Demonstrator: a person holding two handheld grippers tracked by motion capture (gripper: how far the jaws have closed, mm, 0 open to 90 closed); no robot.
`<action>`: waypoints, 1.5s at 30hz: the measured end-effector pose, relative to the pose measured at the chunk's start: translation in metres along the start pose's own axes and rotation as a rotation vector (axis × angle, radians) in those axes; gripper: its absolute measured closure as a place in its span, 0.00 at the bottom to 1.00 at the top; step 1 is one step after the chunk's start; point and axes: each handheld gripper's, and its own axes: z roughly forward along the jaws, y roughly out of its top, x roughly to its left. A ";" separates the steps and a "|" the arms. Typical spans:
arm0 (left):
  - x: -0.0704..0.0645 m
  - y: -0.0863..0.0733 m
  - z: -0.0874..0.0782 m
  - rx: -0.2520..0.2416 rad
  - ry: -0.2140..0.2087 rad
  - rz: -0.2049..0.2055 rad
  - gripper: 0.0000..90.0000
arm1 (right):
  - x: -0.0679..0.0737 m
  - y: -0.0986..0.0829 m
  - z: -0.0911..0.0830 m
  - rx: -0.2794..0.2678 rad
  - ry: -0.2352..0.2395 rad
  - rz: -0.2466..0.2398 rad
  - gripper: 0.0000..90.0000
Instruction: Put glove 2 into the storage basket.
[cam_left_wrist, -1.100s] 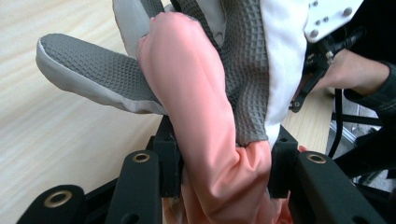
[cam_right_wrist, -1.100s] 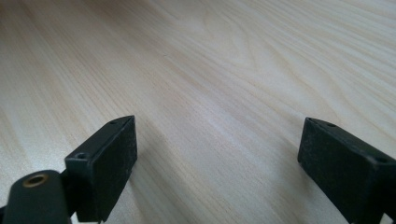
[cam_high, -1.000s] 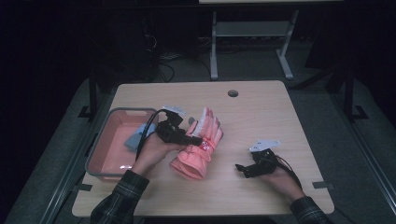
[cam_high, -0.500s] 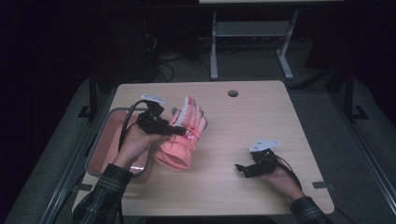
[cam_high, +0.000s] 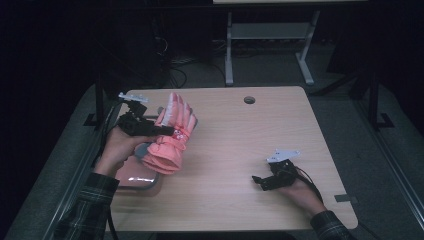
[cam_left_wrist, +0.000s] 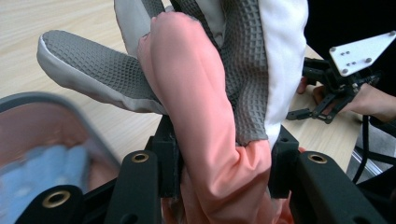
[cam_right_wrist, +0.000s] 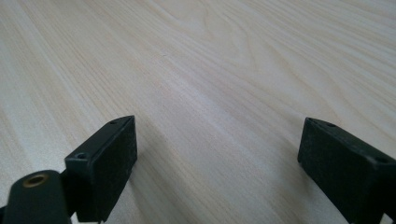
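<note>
High view: overhead light is falling on the table (cam_high: 240, 145) alone; the surroundings are lying in near darkness. The image is soft and grainy. A glare patch is showing on the bin (cam_high: 134, 178) below the left gripper (cam_high: 167, 131).

Left gripper view: bright and even, the glove (cam_left_wrist: 205, 107) between the jaws sharp, the bin blurring.

Right gripper view: bright, each jaw casting a soft shadow on the wood just beside it.

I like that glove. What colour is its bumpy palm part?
Grey, on the glove, seen best in the left gripper view.
</note>
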 end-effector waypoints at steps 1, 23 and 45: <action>0.003 -0.001 -0.004 -0.003 0.009 -0.004 0.64 | 0.000 0.000 0.000 0.000 0.000 0.000 0.12; 0.053 -0.039 -0.033 0.023 0.151 -0.074 0.62 | 0.000 0.000 0.000 0.001 0.000 0.001 0.12; 0.075 -0.077 0.007 0.135 0.146 -0.100 0.58 | 0.000 0.000 0.000 0.001 0.000 0.001 0.12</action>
